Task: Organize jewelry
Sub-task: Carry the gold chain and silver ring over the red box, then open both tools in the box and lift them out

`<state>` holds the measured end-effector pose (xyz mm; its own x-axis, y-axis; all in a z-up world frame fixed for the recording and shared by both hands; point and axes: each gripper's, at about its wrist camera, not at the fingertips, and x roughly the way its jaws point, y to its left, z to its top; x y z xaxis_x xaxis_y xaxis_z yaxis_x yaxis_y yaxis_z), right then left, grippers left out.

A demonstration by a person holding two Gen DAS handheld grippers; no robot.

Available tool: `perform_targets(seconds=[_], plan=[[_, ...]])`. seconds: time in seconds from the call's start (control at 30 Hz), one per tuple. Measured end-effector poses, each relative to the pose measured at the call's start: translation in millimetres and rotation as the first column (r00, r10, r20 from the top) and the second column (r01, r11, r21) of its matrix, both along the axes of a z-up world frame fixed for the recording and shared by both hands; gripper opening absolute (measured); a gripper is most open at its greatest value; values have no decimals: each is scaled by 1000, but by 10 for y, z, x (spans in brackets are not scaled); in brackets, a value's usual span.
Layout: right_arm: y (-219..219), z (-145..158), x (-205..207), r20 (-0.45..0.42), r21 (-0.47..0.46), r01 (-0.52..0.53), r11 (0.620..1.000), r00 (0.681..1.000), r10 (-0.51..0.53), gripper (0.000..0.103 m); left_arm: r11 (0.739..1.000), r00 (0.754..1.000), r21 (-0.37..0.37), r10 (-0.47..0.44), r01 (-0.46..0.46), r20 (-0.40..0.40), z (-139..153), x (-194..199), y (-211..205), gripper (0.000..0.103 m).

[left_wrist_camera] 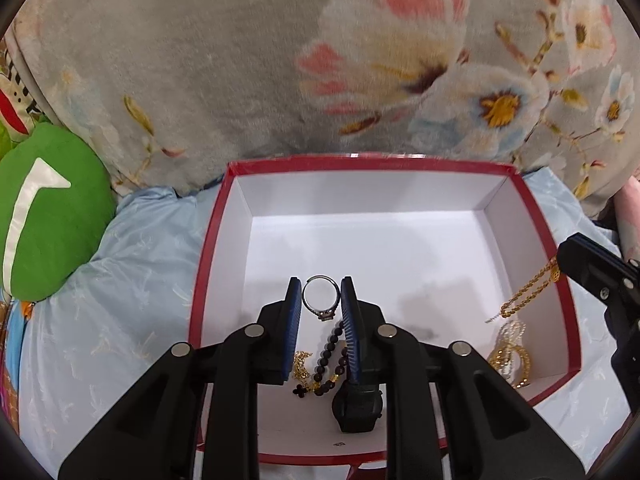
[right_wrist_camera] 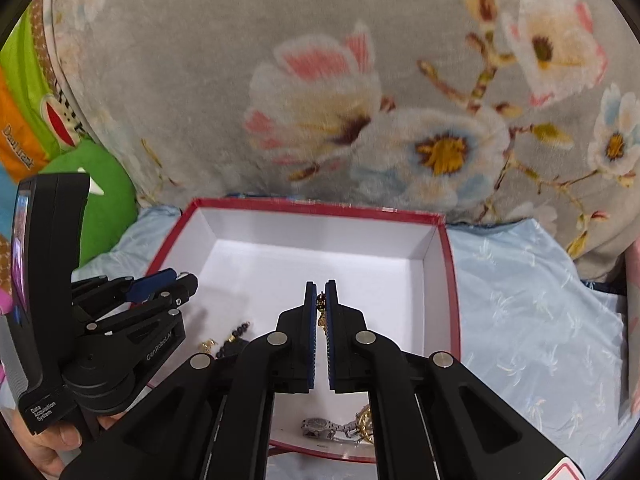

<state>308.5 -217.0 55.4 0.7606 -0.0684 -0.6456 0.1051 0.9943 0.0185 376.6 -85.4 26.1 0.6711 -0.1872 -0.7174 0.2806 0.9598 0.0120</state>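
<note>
Left view, step: I read this as the drop-off stage; my left hand-held gripper (left_wrist_camera: pixel 320 292) hangs over the box (left_wrist_camera: pixel 208 272) with the ring (left_wrist_camera: pixel 320 298) between its pads.
Left view, grip: the ring spans the gap from pad to pad, so I take the jaws as clamped on it, though the hold looks light.
Left view, box contents: below the ring, on the box floor, lie a bead bracelet (left_wrist_camera: pixel 330 354), a small gold chain (left_wrist_camera: pixel 302 366) and a black watch (left_wrist_camera: pixel 358 404); a pile of gold and pearl pieces (left_wrist_camera: pixel 510 354) sits by the right wall of the box.
Left view, other hand: the right hand-held gripper (left_wrist_camera: pixel 560 266) comes in over the box's right rim with a gold necklace (left_wrist_camera: pixel 528 296) dangling from it.
Right view, grip: the right jaws stand together, pinching the necklace (right_wrist_camera: pixel 321 312) at its top, over the middle of the box (right_wrist_camera: pixel 450 280).
Right view, box contents: a silver watch (right_wrist_camera: pixel 320 426) and a gold one (right_wrist_camera: pixel 365 420) lie at the near edge of the box.
Next move: I judge each piece needs lowering to a bare patch of the box floor, then release.
In the way: the pieces already in the box crowd its near half; the far half is bare. The blanket (right_wrist_camera: pixel 200 80) behind and the green pillow (left_wrist_camera: pixel 52 216) left of the box are well clear.
</note>
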Motion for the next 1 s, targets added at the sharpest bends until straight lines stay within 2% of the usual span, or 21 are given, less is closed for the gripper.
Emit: perform_targets(seconds=[0.03,0.07,0.1,0.13,0.2,0.33,0.63,0.83,0.93,1.0], plan=[[5,-34,-3,1,-5,3,1000,1000,-3,8,1000,1000,3,3,-3,-3,-33,-6,1,28],[12,-63,-10,0,-13,6,1000,1000,-6,10,1000,1000,5,7,-7,-3,-59,-16,3,42],[15,-74,-23,3,-18,12,1000,1000,-11,17,1000,1000,10,15,-15,-1,-69,-27,6,63],[19,-75,-45,9,-20,16,1000,1000,-16,28,999,1000,16,29,-30,8,-71,-46,17,71],[19,-47,-101,29,-19,28,999,999,-27,38,999,998,13,52,-52,26,-49,-84,49,85],[2,59,-221,64,-10,44,999,997,-43,43,998,998,-3,55,-55,31,44,-172,83,86],[37,268,-609,103,2,48,999,994,-48,44,999,997,-4,37,-36,68,322,-556,134,86],[63,256,-1230,111,22,53,998,992,-55,49,999,999,-31,21,-20,49,396,-1063,353,86],[71,129,-1595,84,18,61,998,995,-62,49,999,1000,-37,0,2,31,325,-1383,470,86],[64,4,-1823,52,12,68,998,996,-68,49,1000,1000,-15,-4,5,20,238,-1590,537,86]])
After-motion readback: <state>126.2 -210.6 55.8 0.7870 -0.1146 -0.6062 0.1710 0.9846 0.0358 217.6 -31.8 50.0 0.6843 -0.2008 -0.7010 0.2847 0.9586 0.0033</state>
